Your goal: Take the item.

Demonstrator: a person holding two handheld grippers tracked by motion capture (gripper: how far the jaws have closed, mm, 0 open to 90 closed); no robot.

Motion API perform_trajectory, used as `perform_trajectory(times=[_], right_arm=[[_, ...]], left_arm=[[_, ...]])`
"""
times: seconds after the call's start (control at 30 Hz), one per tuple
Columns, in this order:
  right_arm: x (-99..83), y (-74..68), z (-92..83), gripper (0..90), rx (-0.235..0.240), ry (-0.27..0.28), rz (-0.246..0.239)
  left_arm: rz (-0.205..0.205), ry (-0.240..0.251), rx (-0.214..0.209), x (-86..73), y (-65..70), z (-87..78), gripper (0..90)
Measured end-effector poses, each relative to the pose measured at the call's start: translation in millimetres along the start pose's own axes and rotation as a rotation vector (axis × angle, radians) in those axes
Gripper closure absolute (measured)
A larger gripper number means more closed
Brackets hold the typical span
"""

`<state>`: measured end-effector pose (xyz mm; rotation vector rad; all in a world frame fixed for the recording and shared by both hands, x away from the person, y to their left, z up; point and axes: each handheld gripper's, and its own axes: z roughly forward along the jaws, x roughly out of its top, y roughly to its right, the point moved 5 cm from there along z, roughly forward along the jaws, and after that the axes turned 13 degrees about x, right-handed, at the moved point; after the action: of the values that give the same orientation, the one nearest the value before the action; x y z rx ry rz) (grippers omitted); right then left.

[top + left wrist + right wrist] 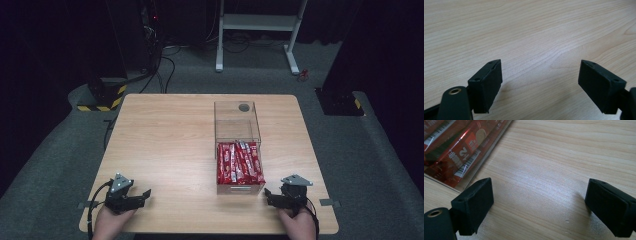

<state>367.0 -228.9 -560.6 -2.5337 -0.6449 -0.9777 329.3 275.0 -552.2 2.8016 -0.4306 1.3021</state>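
Drawer [240, 187] of red packets [239, 162] pulled out; right hand-held gripper [270, 196] nearby, left hand-held gripper [145, 195] apart, both spread, empty.

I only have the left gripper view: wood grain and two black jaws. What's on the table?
Observer: A clear plastic drawer box stands right of centre, its drawer pulled out toward the person.
Operator: Anything in the drawer?
Observer: Red snack packets lie in it, lengthwise, side by side.
Operator: Where's the right claw?
Observer: The right claw rests on the light wooden table by the drawer's front right corner, jaws wide apart and holding nothing; its own view shows the packets through the clear wall.
Operator: And mine?
Observer: The left claw sits near the table's front left, jaws apart, well clear of the box.
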Motion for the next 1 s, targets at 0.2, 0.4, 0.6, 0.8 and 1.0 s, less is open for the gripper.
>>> perform_trajectory(times=[0.2,0.4,0.6,0.8,1.0], right_arm=[[-0.1,0.0,-0.2,8.1,0.000,-0.002,-0.001],[0.0,-0.1,-0.2,8.1,0.002,-0.003,-0.001],[0.5,0.3,0.0,8.1,0.015,-0.004,-0.006],[1.1,2.2,0.4,8.0,0.010,-0.004,-0.009],[0.5,5.8,-1.2,8.0,-0.003,-0.001,0.004]], left_arm=[[-0.015,0.025,-0.023,6.4,3.7,-2.4,19.8],[-0.025,0.038,-0.046,10.6,8.5,-1.8,20.1],[-0.010,0.065,-0.037,16.7,13.1,-1.6,20.0],[0.014,0.063,-0.033,20.8,19.2,-2.3,19.5],[0.019,0.067,-0.057,26.1,28.1,-2.2,19.5]])
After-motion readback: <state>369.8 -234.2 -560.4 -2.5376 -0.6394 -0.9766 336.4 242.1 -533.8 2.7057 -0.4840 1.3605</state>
